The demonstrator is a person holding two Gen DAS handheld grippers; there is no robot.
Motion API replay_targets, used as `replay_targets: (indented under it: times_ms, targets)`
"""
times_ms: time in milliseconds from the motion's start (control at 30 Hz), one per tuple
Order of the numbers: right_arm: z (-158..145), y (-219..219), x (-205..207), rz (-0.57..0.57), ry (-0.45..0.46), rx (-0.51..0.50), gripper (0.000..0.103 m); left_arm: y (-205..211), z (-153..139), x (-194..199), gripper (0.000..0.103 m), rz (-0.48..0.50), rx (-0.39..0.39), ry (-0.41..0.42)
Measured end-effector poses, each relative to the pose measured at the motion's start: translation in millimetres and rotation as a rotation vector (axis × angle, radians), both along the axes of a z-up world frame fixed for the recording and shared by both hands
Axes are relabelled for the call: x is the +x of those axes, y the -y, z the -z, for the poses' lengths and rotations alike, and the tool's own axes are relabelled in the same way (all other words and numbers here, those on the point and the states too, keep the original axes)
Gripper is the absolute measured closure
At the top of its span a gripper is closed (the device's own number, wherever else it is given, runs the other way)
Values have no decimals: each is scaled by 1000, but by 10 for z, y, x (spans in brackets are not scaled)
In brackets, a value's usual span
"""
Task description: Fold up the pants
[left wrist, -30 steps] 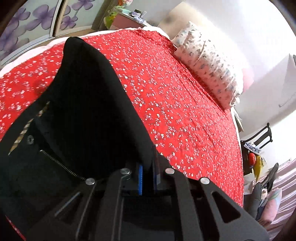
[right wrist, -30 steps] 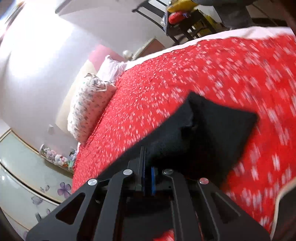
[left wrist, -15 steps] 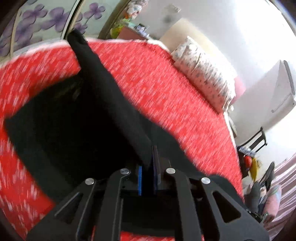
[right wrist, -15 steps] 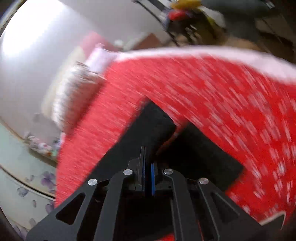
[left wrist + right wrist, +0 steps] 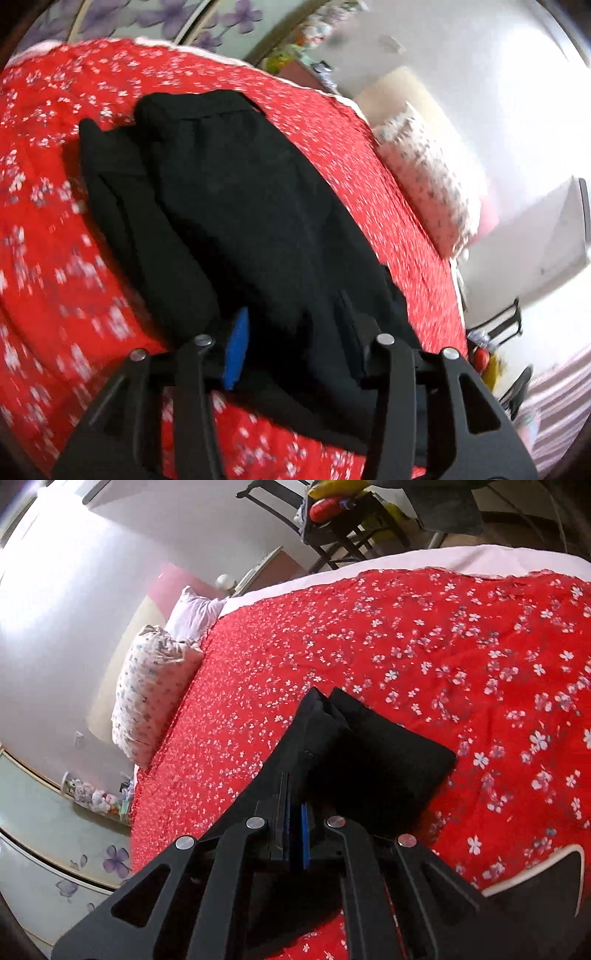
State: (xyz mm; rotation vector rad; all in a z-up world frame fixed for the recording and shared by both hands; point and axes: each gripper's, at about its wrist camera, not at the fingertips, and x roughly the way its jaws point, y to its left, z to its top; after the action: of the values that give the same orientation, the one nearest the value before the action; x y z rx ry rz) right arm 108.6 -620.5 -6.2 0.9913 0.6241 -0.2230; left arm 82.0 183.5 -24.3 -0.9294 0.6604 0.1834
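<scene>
Left gripper [image 5: 291, 343] nearest the lens, jaws spread wide, blue pad on one finger showing and black cloth lying in the gap without being pinched; reads as a release, the fabric laid down on the bed rather than carried. Right gripper [image 5: 295, 808] has its jaws pressed together on a bunched edge of the pants [image 5: 229, 206], blue pad just visible at the seam; judged to be holding that end so the fold stays aligned while the other side is let go. Pants are black, matte, doubled over lengthwise: in the left view one layer lies on another, offset, with a narrower strip of the lower layer showing along the left edge. A gathered band, probably the waist, sits at the far end. In the right view the cloth [image 5: 373, 760] forms a blunt wedge with a squared corner resting on the bedspread and a small puckered peak beyond the fingers. Surface fairly smooth, few wrinkles; detail is lost in the dark. All of it lies on the red flowered bedspread [image 5: 461, 646], toward the near side of the bed. Further off, a flower-print pillow [image 5: 147, 694] against the wall, a plain pale pillow [image 5: 195, 613] behind it, and past the bed's far edge a dark chair [image 5: 343, 520] piled with bright things.
</scene>
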Motion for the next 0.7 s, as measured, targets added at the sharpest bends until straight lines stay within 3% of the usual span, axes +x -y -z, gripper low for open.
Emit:
replay_targets:
  times_ms: [233, 333, 433, 567, 700]
  targets:
    - [-37, -27, 13, 4, -1, 0, 99, -369, 130, 190, 53, 33, -179, -26]
    - [-8, -40, 6, 12, -3, 12, 99, -453, 185, 241, 58, 36, -219, -38]
    - [24, -68, -5, 13, -4, 13, 99, -524, 193, 271, 97, 12, -194, -73]
    - [-95, -51, -28, 12, 54, 18, 99, -597, 127, 98, 98, 30, -170, -44]
    - [-230, -27, -49, 3, 84, -10, 99, -518, -51, -108, 98, 62, -91, 3]
